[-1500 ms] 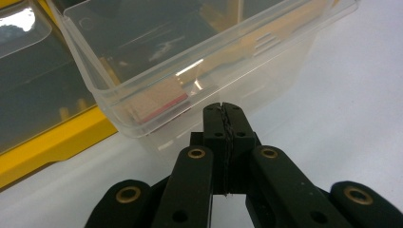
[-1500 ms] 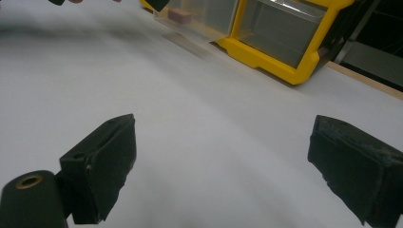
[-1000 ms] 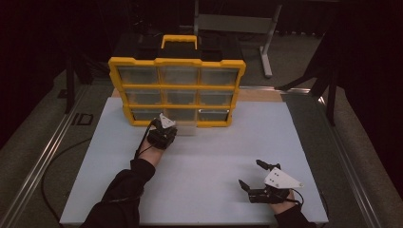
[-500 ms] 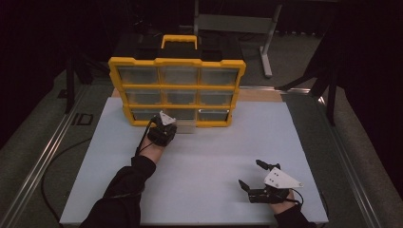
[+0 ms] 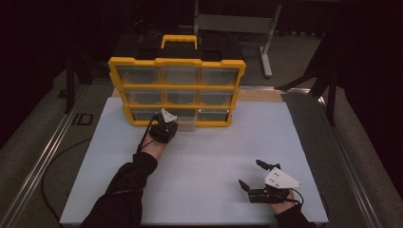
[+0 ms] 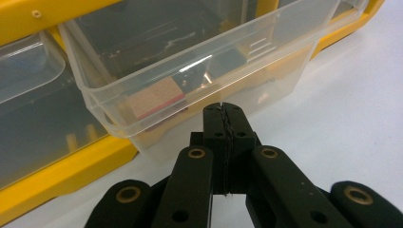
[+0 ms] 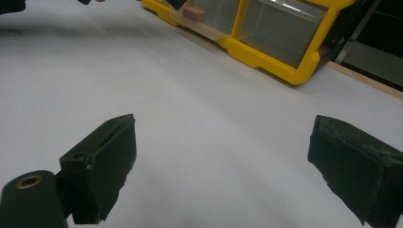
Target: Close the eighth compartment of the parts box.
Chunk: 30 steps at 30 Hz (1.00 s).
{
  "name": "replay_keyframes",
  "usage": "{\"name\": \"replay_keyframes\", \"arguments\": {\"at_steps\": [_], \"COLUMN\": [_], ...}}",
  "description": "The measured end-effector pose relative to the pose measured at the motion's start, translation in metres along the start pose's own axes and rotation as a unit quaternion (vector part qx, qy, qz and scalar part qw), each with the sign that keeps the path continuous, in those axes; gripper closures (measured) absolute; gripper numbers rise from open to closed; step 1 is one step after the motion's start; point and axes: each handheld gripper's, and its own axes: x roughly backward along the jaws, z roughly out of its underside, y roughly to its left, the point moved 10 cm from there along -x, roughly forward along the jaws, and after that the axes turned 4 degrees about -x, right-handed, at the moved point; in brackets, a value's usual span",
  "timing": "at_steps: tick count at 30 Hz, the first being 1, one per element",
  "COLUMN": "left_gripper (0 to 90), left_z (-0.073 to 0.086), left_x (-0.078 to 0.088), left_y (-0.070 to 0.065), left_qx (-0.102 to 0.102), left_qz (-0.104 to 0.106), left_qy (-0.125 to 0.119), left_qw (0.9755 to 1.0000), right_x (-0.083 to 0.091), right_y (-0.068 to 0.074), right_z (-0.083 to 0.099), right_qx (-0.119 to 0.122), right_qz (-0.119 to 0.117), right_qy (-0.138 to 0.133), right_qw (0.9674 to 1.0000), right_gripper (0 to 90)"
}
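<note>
- High view: my left gripper sits just left of centre in the frame, right at the bottom row of the yellow organizer, which stands upright at the far edge of the white table. The clear drawer in the middle of that bottom row sticks out a little toward me, and the gripper is at its front. My right gripper rests low at the lower right of the frame, well apart from the organizer, with its jaws spread wide over bare table.
- Left gripper view: the two black jaws meet at the centre of the frame, pressed together with nothing between them, tips just at the drawer's front wall; I cannot tell whether they touch it. Through the clear plastic, left of centre, I see a small wooden block with a red edge lying in the drawer.
- Right gripper view: my jaws stand far apart at the lower left and lower right, holding nothing, over the white table. The organizer runs across the upper right.
</note>
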Motion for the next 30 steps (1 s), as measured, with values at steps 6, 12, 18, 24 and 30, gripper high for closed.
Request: {"name": "replay_keyframes", "arguments": {"at_steps": [6,12,18,24,30], "left_gripper": [89.4,89.4,89.4,89.4,89.4], "left_z": [-0.002,-0.005,-0.008,-0.013,-0.017], "left_x": [-0.003,-0.005,-0.007,-0.012,-0.015], "left_y": [0.001,0.002,0.004,0.007,0.009], "left_qx": [0.004,-0.004,-0.009,-0.007,-0.013], "left_qz": [-0.002,-0.004,-0.007,-0.007,-0.011], "left_qy": [-0.001,0.003,0.005,0.005,0.007], "left_qw": [1.0,1.0,0.9999,0.9999,0.9998], "right_x": [0.0,0.0,0.0,0.001,0.001], "right_y": [0.0,0.0,0.0,0.0,0.0], "right_z": [0.001,0.001,0.001,0.0,0.0], "right_qx": [0.002,0.001,0.001,0.001,0.0], "right_qz": [0.0,-0.001,-0.001,-0.001,-0.001], "right_qy": [0.002,0.002,0.002,0.002,0.001], "right_qw": [1.0,1.0,1.0,1.0,1.0], "right_gripper": [9.0,9.0,8.9,9.0,8.9]}}
